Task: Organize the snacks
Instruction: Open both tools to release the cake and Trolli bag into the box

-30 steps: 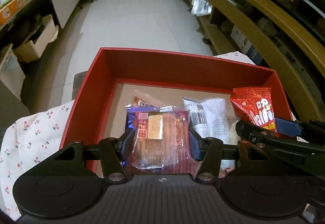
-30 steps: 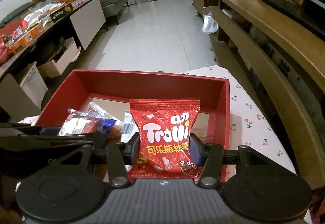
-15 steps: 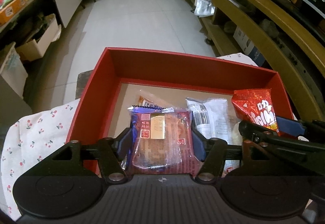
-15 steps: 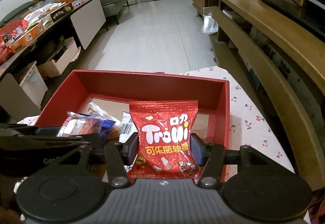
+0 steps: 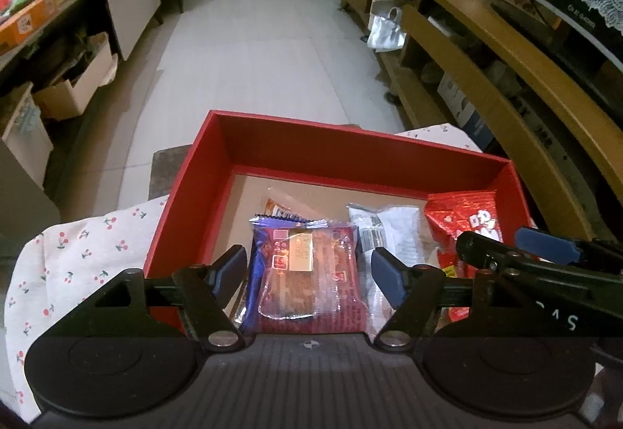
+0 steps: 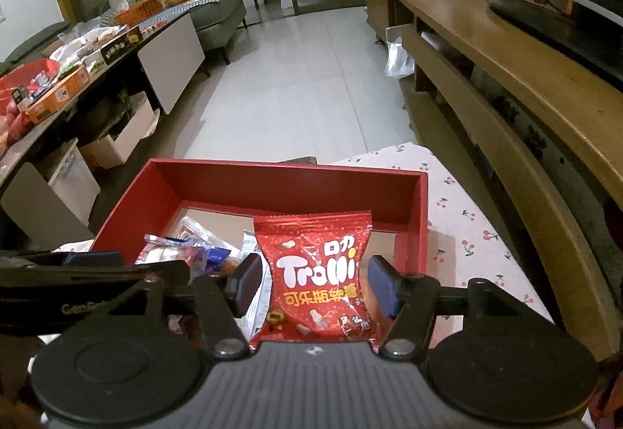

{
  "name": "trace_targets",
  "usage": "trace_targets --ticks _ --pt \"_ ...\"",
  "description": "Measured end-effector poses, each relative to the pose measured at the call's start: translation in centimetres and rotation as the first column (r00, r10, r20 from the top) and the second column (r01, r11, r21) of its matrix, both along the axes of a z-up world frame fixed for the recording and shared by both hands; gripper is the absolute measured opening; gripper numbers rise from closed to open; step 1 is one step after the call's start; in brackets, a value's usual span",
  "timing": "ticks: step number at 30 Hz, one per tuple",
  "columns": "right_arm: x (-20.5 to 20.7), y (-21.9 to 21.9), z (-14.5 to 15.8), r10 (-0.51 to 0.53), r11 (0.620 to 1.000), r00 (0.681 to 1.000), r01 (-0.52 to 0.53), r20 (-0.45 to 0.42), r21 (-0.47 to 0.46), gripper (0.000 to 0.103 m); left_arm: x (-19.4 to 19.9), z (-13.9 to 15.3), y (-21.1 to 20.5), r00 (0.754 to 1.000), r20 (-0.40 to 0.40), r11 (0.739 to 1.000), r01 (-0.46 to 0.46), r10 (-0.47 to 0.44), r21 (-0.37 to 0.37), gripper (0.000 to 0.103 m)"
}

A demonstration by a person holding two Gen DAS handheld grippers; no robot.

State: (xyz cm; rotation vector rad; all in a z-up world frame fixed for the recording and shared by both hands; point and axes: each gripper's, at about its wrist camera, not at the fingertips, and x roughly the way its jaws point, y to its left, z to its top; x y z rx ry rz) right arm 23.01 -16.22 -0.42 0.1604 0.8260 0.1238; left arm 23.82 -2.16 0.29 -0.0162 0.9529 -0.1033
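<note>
The red box (image 5: 187,191) sat on the cherry-print cloth (image 5: 78,254), snacks lying inside. Over it, the left gripper (image 5: 307,269) had spread wide, fingers clear of the purple-and-red cake packet (image 5: 307,273). Beside it, the right gripper (image 6: 315,283) gaped too, Trolli bag (image 6: 317,273) loose between.

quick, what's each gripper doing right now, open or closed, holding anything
Left gripper: open, fingers clear of the purple-edged pastry packet lying in the red box.
Right gripper: open, Trolli gummy bag between its fingers but not clamped.
</note>
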Motion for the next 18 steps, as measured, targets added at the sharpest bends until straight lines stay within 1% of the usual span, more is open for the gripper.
trace_targets --ticks 5,11,15,18 --pt "-1.2 0.1 0.7 0.002 1.000 1.000 -0.002 0.010 -0.003 0.064 -1.1 0.5 0.1 1.000 0.008 1.000 0.010 -0.010 -0.005 0.077" --pt "-3.3 1.1 1.7 0.038 0.999 0.999 -0.038 0.029 -0.016 0.064 -3.0 1.4 1.8 1.000 0.020 1.000 -0.024 0.024 -0.011 0.078" --pt "-4.7 1.9 1.9 0.061 0.998 0.998 -0.061 0.025 -0.017 0.064 -4.5 1.3 3.2 0.999 0.005 0.999 -0.050 0.050 -0.013 0.079" --pt "-6.2 2.9 1.9 0.102 0.994 0.995 -0.101 0.019 -0.036 0.064 -5.7 0.6 4.0 0.997 -0.024 0.997 -0.070 0.070 -0.014 0.079"
